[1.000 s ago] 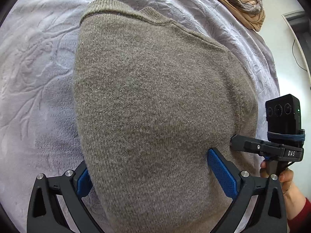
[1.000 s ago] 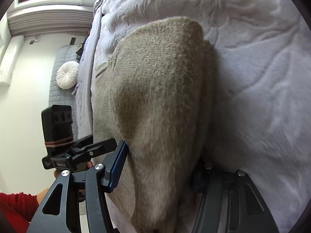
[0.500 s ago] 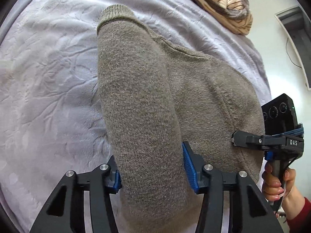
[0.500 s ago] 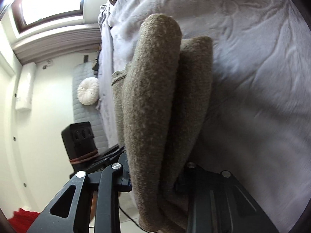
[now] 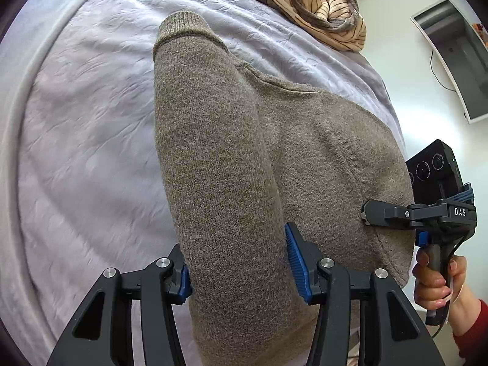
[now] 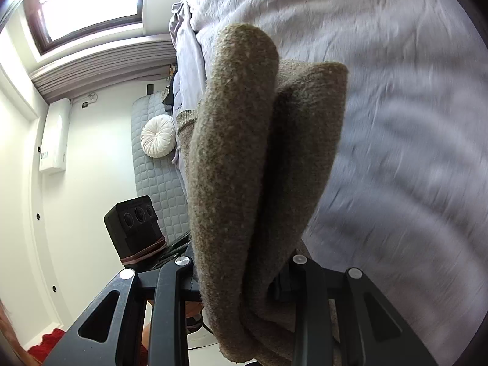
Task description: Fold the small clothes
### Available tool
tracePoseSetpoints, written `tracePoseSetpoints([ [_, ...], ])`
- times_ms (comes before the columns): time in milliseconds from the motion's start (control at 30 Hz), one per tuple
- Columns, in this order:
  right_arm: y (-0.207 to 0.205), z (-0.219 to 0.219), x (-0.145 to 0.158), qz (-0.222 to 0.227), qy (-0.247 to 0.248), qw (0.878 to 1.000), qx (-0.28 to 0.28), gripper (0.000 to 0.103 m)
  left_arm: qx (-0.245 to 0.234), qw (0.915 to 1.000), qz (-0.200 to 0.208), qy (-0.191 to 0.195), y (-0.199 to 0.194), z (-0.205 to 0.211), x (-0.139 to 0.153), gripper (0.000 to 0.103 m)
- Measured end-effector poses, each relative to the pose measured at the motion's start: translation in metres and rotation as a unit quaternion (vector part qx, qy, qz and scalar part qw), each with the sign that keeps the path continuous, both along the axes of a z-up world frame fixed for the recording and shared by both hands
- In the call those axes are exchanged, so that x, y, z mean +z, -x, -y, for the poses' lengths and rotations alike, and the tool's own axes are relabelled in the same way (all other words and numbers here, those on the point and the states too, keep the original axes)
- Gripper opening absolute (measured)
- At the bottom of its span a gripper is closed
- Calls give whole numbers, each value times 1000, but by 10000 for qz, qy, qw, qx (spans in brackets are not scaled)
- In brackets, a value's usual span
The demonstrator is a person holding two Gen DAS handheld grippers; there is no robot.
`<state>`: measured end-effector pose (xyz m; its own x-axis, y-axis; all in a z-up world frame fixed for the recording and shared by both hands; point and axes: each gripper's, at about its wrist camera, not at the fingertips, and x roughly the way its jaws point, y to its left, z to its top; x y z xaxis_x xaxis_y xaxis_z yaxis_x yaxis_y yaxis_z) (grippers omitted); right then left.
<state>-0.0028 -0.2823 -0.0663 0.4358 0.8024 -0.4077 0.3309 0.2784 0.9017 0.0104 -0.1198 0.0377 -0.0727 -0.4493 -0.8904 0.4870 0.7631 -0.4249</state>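
A grey-brown knit sweater (image 5: 320,152) lies on the lilac bed cover (image 5: 85,140). My left gripper (image 5: 241,262) is shut on a bunched fold of the sweater's near edge and holds it up off the bed. My right gripper (image 6: 241,274) is shut on another thick fold of the same sweater (image 6: 231,152), also lifted. The right gripper also shows at the sweater's right edge in the left wrist view (image 5: 366,213). The left gripper's camera block (image 6: 134,222) shows at the left of the right wrist view.
A striped tan garment (image 5: 317,6) lies heaped at the far end of the bed. A white round cushion (image 6: 158,135) sits on a quilted grey mat by the wall. A window (image 6: 88,3) is above.
Both grippers have closed from wide open onto the sweater's near edge and lifted it. The flat cloth has bunched into raised folds.
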Motion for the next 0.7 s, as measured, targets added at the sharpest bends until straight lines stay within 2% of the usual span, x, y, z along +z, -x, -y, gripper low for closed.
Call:
tracePoseSetpoints([
  [333, -6, -105, -29, -149, -134, 9996, 189, 32, 192, 9993, -187, -269, 32, -106, -24, 53],
  [433, -12, -123, -44, -249, -73, 9993, 288, 32, 206, 9981, -129, -558, 39, -125, -44, 53],
  [500, -20, -133, -58, -511, 122, 9982, 304, 34, 331, 9963, -104, -789, 42, -134, -57, 53],
  [567, -27, -135, -67, -838, 591, 9942, 322, 36, 485, 9951, 4, -856, 43, -146, -59, 53],
  [633, -30, -130, -63, -992, 1057, 9891, 257, 47, 679, 9944, 89, -811, 43, -159, -54, 64],
  [700, -30, -119, -52, -1100, 1432, 9835, 114, 52, 801, 9922, 270, -921, 43, -168, -48, 69],
])
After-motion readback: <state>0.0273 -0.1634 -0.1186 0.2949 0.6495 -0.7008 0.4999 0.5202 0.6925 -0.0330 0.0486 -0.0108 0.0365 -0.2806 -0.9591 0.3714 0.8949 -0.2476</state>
